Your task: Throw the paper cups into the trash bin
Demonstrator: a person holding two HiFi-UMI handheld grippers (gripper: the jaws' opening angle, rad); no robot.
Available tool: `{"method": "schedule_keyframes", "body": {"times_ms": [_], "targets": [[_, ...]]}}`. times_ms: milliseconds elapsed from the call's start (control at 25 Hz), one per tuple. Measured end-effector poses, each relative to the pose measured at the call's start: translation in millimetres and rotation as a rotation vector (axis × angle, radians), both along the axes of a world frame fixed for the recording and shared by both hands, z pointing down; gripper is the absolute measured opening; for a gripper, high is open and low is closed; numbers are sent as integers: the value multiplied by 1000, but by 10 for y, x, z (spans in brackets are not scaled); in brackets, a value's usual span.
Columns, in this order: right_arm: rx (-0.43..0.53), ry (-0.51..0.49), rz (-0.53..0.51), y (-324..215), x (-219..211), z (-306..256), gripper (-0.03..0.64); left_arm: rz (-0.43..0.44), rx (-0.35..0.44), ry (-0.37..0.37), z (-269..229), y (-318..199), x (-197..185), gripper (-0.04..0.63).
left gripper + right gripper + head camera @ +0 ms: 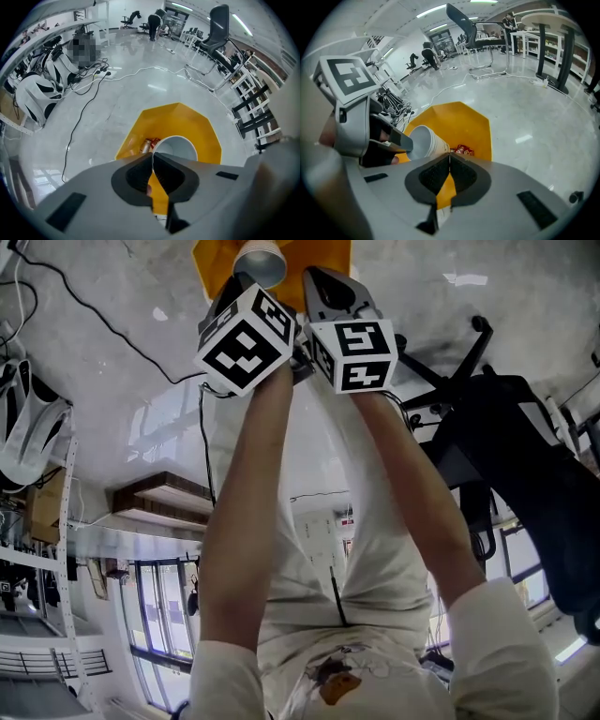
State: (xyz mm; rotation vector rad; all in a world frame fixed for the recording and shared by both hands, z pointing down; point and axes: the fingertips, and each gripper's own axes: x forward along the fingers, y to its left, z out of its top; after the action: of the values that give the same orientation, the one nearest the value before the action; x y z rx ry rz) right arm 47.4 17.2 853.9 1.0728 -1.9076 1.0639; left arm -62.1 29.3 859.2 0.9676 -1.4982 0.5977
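No text, label or number can be read.

Trash bin (187, 122) on floor. Paper cup (176, 147) above its opening, rim between the left gripper (152, 157) jaws. Right gripper (449, 157) just right of it, also over bin. Can (146, 144) inside bin, near left wall.

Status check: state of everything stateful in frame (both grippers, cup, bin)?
left gripper: shut on the paper cup's rim, over the bin.
right gripper: shut, nothing between its jaws.
paper cup: held, tipped on its side, empty, above the bin mouth, not yet dropped.
yellow trash bin: open top, red can-like item lying inside.
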Motion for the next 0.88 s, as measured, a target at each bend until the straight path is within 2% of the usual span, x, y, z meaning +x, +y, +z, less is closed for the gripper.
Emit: {"method": "schedule_keyframes", "body": {"times_ms": [120, 240, 360, 440, 640, 760, 880], "targets": [[-9, -4, 11, -12, 26, 22, 8, -5, -13, 19, 58, -22, 15, 28], [-8, -3, 2, -13, 42, 7, 8, -9, -3, 66, 55, -52, 55, 110], [-13, -1, 2, -25, 79, -53, 8, 6, 19, 103, -47, -76, 103, 135], [-17, -3, -7, -35, 97, -150, 8, 18, 28, 118, -181, -60, 102, 133], [2, -4, -123, -63, 69, -617, 8, 56, 43, 81, -669, -1, -33, 122], [13, -4, -154, -98, 84, -947, 8, 69, 76, 60, -1020, -55, -102, 59], [30, -5, -174, -146, 119, -1286, 8, 84, 142, 36, -1380, -185, -121, 14]]}}
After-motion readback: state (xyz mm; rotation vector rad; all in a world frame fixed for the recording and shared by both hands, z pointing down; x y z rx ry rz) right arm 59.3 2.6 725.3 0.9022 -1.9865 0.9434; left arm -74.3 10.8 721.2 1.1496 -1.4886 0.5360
